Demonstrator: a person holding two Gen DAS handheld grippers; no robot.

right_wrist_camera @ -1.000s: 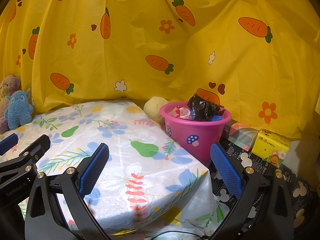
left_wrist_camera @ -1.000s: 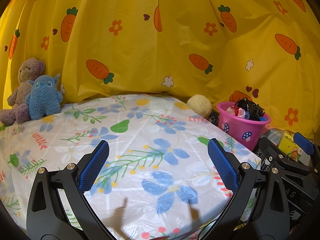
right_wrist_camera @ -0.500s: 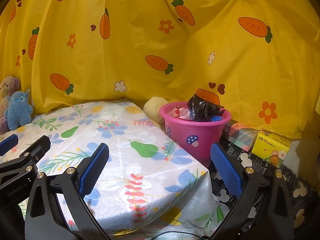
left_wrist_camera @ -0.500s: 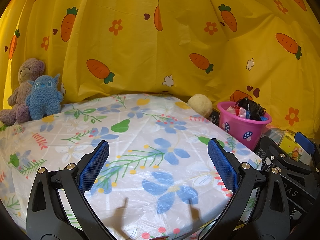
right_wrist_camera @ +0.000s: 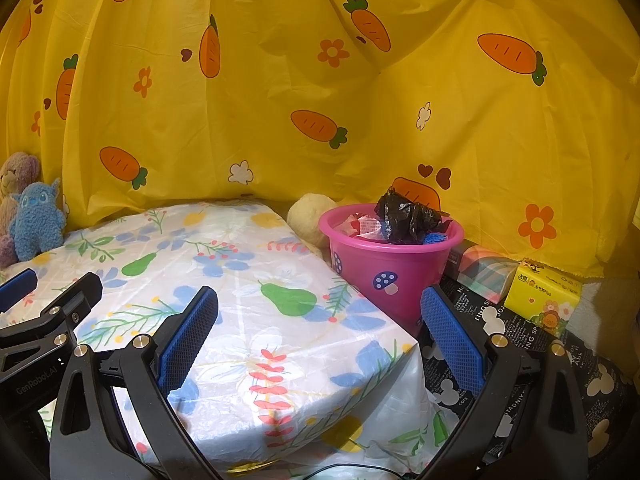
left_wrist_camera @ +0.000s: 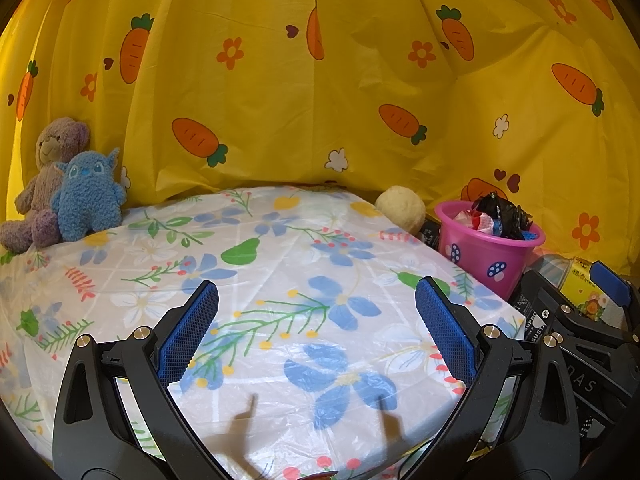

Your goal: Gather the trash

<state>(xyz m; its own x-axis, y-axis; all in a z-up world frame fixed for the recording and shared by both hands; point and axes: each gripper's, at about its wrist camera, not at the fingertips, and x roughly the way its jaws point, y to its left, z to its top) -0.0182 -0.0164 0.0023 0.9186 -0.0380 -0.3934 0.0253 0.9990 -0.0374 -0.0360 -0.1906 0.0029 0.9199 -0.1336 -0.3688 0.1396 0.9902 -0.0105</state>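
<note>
**Trash sitting in the bucket, both tools hanging empty over the worktop**

The left gripper (left_wrist_camera: 316, 320) is hovering above the worktop covered in white floral plastic sheeting (left_wrist_camera: 280, 264), its blue-padded jaws spread wide and holding nothing. The right gripper (right_wrist_camera: 320, 324) is hanging over the same worktop's near corner, jaws likewise spread and empty. The task's thing, a heap of crumpled black plastic and coloured wrappers (right_wrist_camera: 404, 220), is lying piled in the pink plastic bucket with mushroom prints (right_wrist_camera: 384, 276), which is standing just beside the worktop's right edge.

No loose scrap is showing on the sheet, so the collecting is probably finishing. To do this step well, it is worth scanning the edges near the cream plush ball (left_wrist_camera: 400, 208) and the blue fuzzy plush toy (left_wrist_camera: 88, 196) before stopping. The black plastic is rising above the rim, so any further piece is best pressed down gently.
</note>
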